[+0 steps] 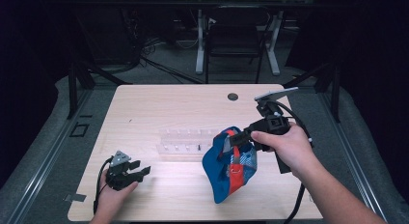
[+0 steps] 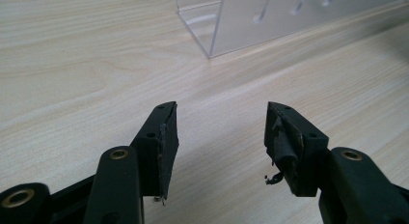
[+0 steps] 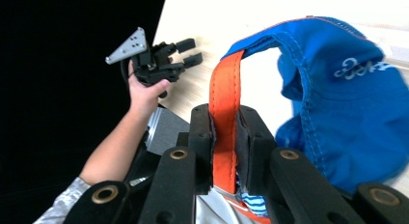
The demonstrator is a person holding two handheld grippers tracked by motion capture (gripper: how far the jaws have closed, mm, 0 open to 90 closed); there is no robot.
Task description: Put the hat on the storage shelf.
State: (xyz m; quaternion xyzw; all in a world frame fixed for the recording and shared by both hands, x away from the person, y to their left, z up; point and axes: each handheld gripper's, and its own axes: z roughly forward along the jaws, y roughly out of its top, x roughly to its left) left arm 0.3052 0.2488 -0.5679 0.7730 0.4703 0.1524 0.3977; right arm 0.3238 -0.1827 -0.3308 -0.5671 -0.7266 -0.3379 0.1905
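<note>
right gripper (image 3: 224, 137) clamped on orange strap (image 3: 225, 89) (blue cap (image 1: 229, 168)) | left gripper (image 2: 219, 137) apart, empty

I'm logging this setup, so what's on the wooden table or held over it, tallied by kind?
Blue fabric cap with orange strap: 1
Clear acrylic peg rack: 1
Black two-jaw grippers: 2, left open, right clamping the strap
Total: 4

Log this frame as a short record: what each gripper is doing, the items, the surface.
left gripper: open, holding nothing, low over the table near its front left
right gripper: shut on the orange strap of the cap
cap: blue, lifted, hanging from the strap
rack: clear acrylic, mid-table, beside the cap
table: light wood
</note>
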